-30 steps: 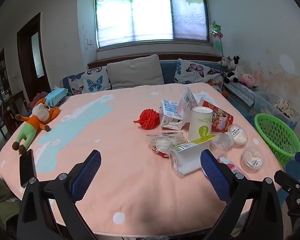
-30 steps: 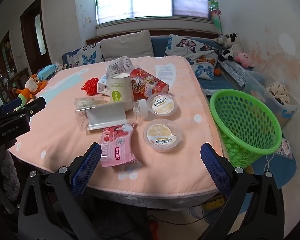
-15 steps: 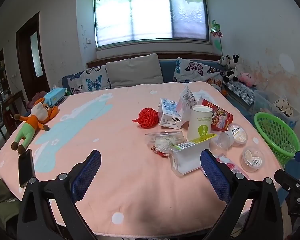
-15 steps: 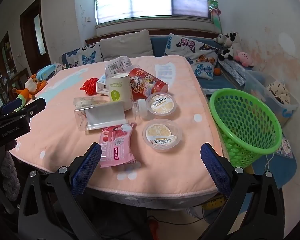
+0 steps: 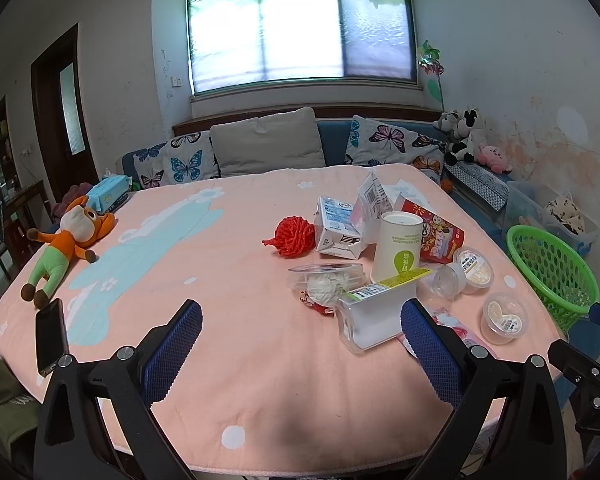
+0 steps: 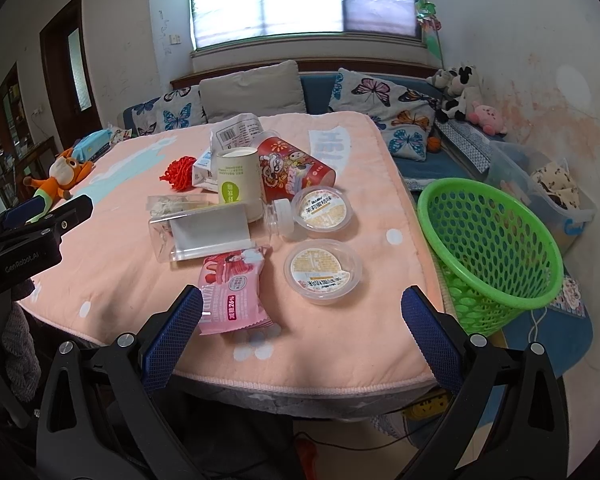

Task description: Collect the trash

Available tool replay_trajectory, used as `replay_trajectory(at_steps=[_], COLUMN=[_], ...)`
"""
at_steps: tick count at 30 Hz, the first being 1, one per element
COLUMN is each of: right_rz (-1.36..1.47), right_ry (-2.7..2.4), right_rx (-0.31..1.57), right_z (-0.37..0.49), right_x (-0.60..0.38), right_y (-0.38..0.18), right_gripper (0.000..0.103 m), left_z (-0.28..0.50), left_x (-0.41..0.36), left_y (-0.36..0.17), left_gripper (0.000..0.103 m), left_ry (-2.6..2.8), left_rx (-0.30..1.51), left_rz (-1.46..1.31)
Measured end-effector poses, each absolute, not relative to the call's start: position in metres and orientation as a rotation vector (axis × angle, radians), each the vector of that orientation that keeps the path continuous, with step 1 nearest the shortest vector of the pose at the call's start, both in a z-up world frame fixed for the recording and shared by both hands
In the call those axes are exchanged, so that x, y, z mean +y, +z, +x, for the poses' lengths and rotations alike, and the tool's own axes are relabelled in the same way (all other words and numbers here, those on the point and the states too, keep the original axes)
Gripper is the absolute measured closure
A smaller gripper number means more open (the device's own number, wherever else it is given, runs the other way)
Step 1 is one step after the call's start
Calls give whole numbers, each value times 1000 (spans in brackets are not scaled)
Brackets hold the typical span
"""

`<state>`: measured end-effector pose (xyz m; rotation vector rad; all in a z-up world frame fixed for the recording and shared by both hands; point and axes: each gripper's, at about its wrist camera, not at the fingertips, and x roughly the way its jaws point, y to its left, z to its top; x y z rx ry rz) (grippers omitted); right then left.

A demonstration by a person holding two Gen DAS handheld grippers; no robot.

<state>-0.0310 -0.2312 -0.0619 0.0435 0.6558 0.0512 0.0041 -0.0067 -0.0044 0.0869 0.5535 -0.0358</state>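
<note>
A pink-clothed surface (image 6: pixel 352 352) strewn with litter was seen ahead of both wide-spread, empty grippers, left gripper (image 5: pixel 300 344) and right gripper (image 6: pixel 302 334), almost unmoved since earlier, a green basket (image 6: pixel 496 240) right of it.

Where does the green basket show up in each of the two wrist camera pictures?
Left wrist view: the green basket sits at the far right edge, beyond the table's right side, partly cut off below by the right gripper.
Right wrist view: the green basket fills the right middle, beside the table's right edge, seen whole.
Shared landmark: the white paper cup standing among the trash.
</note>
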Motion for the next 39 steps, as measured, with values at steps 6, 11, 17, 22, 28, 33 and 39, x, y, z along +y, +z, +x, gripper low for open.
replay_trajectory(at_steps=[6, 11, 17, 22, 28, 33, 39], right_rz=[44, 44, 42, 41, 41, 38, 36], right_ry=[51, 53, 52, 51, 53, 57, 57], right_rx=[653, 653, 651, 650, 651, 652, 657], right_z=[-33, -33, -33, -33, -34, -33, -29], right_x=[-233, -232, -233, -233, -233, -233, -233], right_y=[-61, -62, -61, -61, -61, -61, -62], right_gripper=[5, 5, 5, 5, 5, 5, 5], left_z=[4, 3, 3, 3, 3, 3, 5], left_x=[-7, -9, -9, -11, -13, -13, -16], left_y=[-4, -4, -4, -4, -4, -4, -4], left_gripper=[6, 6, 6, 6, 6, 6, 6], left_ry=[-37, -38, -38, -38, -38, -39, -40], left_rx=[554, 553, 553, 552, 554, 554, 555], left_rz=[87, 87, 88, 89, 90, 88, 94])
